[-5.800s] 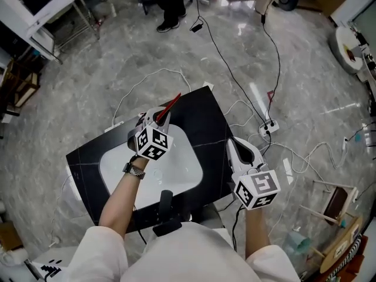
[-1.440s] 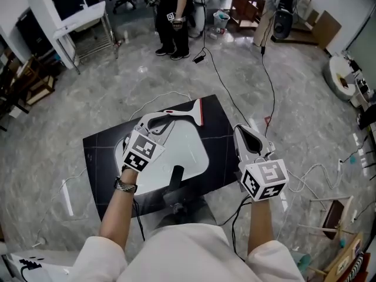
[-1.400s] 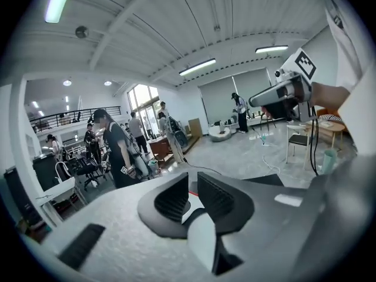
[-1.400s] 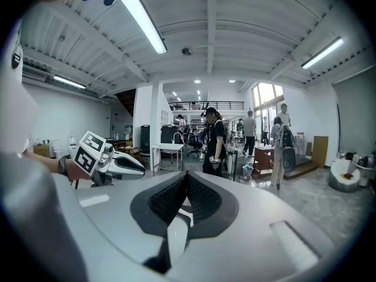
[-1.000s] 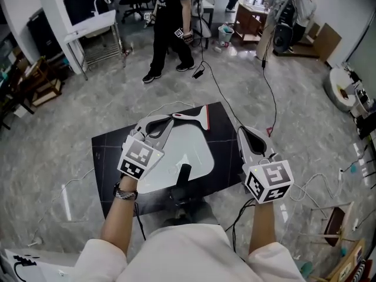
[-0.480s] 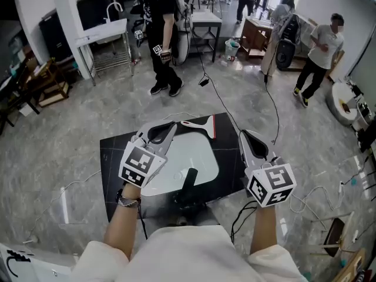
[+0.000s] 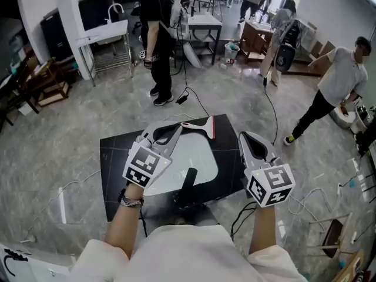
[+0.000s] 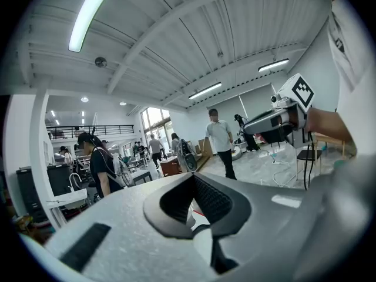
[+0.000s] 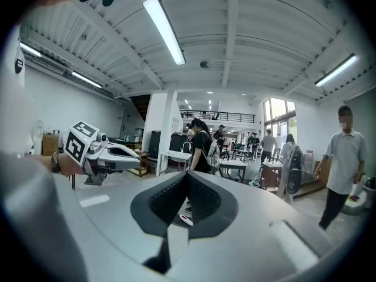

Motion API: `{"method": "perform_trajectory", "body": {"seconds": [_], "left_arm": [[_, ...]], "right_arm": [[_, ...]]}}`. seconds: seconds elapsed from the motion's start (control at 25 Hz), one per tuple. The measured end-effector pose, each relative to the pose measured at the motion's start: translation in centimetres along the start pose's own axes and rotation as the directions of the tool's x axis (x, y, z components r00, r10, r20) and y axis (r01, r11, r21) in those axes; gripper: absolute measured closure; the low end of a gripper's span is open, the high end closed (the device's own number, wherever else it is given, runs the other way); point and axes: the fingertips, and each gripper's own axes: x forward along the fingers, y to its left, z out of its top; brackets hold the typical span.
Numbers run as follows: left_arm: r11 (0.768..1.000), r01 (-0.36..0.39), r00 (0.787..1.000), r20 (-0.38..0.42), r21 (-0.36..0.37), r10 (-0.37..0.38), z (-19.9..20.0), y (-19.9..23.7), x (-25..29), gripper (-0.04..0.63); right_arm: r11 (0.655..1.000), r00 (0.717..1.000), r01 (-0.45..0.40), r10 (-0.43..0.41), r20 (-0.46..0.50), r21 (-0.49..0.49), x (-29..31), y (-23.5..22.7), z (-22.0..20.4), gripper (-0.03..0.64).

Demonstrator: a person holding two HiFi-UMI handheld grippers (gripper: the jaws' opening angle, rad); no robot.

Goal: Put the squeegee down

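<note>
Left gripper (image 7: 175,129) is hovering over the far part of the black table (image 7: 114,169), beyond the white basin (image 7: 194,157). Its jaws are pressed together with nothing between them. Right gripper (image 7: 244,136) is hanging off the table's right edge, and its jaws are meeting at the tips and carrying nothing.

The squeegee (image 7: 202,124) is lying flat along the table's far edge, toward the far right corner, with its red blade pointing at that corner. Its white handle is reaching toward the left gripper's tips. From the head view I cannot tell whether the two are touching or only just apart.

To my eye the putting-down is looking finished. Doing the rest well means lifting the left gripper straight up and clear, not sweeping it sideways. The handle is sitting close enough to be nudged, and the squeegee is resting near the edge, where a knock could push it off.
</note>
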Motion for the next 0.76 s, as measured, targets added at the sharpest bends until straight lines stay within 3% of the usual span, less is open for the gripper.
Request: {"method": "perform_trajectory", "body": {"seconds": [0.76], "left_arm": [[0.999,0.032,0.999,-0.005,0.002,-0.032,0.1,-0.3,0.7,0.592]], "right_arm": [[1.000,1.000,0.002,-0.002,-0.027,-0.016,0.9,-0.2,-0.7,0.612]]}}
